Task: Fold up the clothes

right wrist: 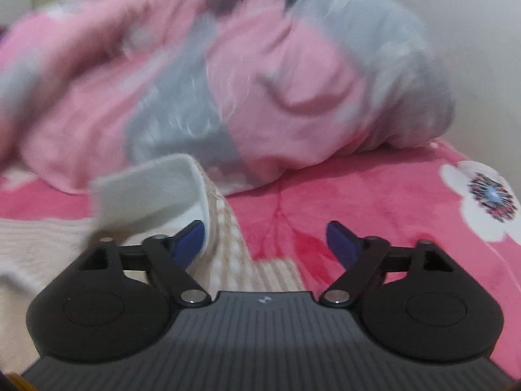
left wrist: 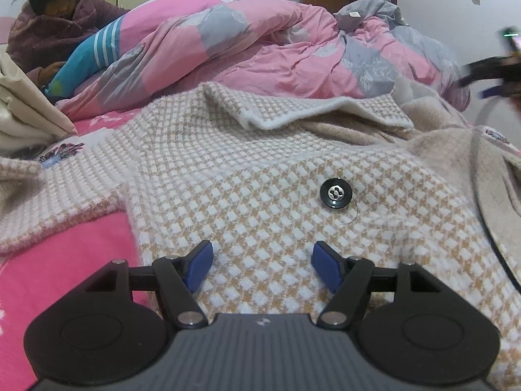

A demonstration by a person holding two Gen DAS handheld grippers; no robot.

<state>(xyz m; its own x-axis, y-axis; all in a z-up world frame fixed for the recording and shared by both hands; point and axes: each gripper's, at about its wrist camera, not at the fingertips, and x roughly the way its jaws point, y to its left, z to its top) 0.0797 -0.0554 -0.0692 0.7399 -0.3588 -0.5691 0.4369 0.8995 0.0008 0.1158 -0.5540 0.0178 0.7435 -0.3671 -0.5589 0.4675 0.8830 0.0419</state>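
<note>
A beige-and-white checked knit cardigan [left wrist: 260, 169] lies spread on the bed, with its collar [left wrist: 325, 110] folded over and a black button [left wrist: 335, 196] on the front. My left gripper [left wrist: 262, 257] hovers over the front panel, open, with its blue pads apart and only flat fabric under them. In the blurred right wrist view, my right gripper [right wrist: 265, 239] is open. A lifted flap of the cardigan [right wrist: 146, 185] with a white underside stands just beside its left finger [right wrist: 190, 238], and no pad presses on it. At the far right of the left wrist view the right gripper [left wrist: 488, 71] shows as a dark blur.
A pink and grey quilt [left wrist: 244, 49] is heaped across the back of the bed [right wrist: 260, 81]. The pink flowered blanket [right wrist: 374, 202] covers the mattress. A person [left wrist: 55, 22] sits at the far left behind a blue striped pillow [left wrist: 88, 55]. Folded beige cloth [left wrist: 22, 110] lies at the left edge.
</note>
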